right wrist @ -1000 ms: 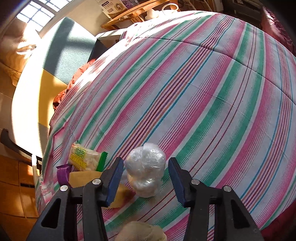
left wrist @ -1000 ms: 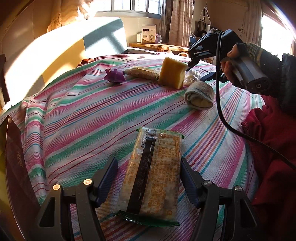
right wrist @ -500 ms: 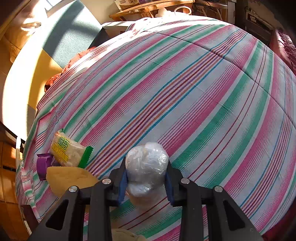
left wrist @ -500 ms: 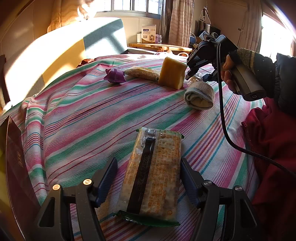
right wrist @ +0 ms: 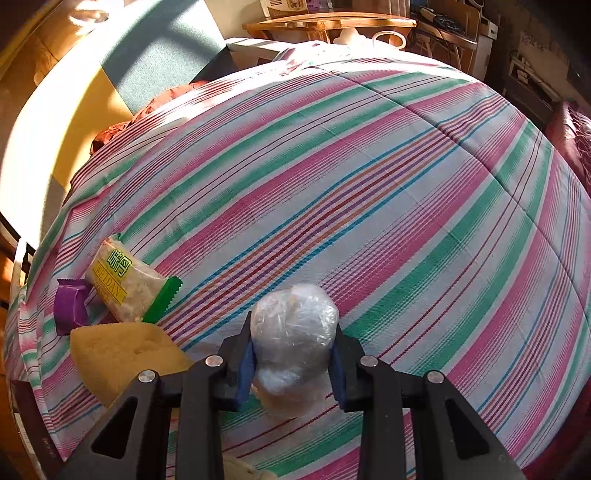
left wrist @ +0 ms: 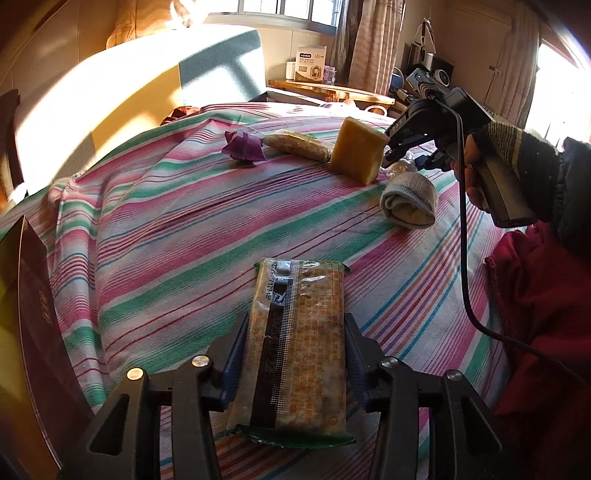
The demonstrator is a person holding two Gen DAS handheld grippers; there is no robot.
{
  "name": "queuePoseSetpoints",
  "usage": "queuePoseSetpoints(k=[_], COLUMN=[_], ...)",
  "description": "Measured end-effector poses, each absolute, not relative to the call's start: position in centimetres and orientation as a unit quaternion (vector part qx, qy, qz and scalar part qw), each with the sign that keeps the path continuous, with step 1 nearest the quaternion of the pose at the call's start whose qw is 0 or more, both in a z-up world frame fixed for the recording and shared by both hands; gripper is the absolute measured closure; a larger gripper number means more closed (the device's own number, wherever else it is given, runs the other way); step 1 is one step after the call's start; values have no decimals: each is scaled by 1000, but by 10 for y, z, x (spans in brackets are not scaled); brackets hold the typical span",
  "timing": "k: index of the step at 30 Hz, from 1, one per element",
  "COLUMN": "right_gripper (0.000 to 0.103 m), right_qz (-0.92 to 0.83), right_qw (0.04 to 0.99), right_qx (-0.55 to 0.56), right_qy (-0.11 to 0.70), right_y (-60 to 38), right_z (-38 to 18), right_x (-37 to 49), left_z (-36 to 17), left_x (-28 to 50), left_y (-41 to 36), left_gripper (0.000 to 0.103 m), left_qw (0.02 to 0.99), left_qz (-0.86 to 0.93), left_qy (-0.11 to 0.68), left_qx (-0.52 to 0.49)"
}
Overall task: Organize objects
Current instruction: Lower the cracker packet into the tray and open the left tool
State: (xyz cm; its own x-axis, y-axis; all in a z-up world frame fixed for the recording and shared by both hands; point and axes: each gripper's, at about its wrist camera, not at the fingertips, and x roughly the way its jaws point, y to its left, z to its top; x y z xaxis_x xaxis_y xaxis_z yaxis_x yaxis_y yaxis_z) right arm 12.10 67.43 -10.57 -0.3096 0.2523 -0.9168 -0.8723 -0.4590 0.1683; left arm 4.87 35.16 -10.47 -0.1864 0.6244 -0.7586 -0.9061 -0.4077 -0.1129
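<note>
A long cracker packet [left wrist: 303, 288] lies on the striped sheet [left wrist: 177, 229], right in front of me. My left gripper [left wrist: 293, 321] straddles it; its jaws are closing and the pads touch the packet's long sides. In the right wrist view my right gripper [right wrist: 293, 343] is shut on a ball of clear plastic wrap [right wrist: 295, 314]. From the left wrist view that gripper [left wrist: 402, 158] is at the far right, in a person's gloved hand, pointing down beside the yellow sponge [left wrist: 356, 151].
A purple wrapper [left wrist: 243, 147], a green-edged snack packet [left wrist: 295, 147] and a rolled sock [left wrist: 408, 201] lie near the sponge [right wrist: 122, 350]. A red cloth [left wrist: 546, 295] covers the right edge. A dark red board [left wrist: 37, 314] stands at the left edge. A wooden desk [right wrist: 325, 24] is beyond.
My left jaws have narrowed onto the cracker packet's sides. The right jaws shut on the plastic-wrap ball and the right gripper rolled a little.
</note>
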Motion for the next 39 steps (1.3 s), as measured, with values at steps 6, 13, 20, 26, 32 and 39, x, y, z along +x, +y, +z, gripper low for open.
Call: queuePoseSetpoints(k=[6, 13, 20, 26, 32, 39], right_gripper=[70, 70, 70, 70, 70, 70], right_qz=[733, 734, 735, 735, 735, 735], right_qw=[386, 387, 387, 386, 385, 385], right_qx=[-449, -454, -459, -462, -464, -467], right_qy=[334, 325, 317, 312, 311, 305], right_y=[673, 677, 676, 676, 676, 676], right_z=[-104, -107, -108, -108, -108, -109], right_x=[121, 115, 112, 109, 109, 106], left_z=[-76, -34, -13, -38, -71, -85], left_x=[57, 38, -54, -139, -184, -204], left_y=[340, 294, 224, 180, 166, 181], left_gripper=[55, 55, 55, 55, 55, 54], left_qw=[523, 488, 363, 245, 188, 153], left_qz=[754, 786, 843, 862, 855, 861], left_qy=[168, 103, 19, -8, -38, -25], left_qx=[-362, -365, -397, -443, -483, -485])
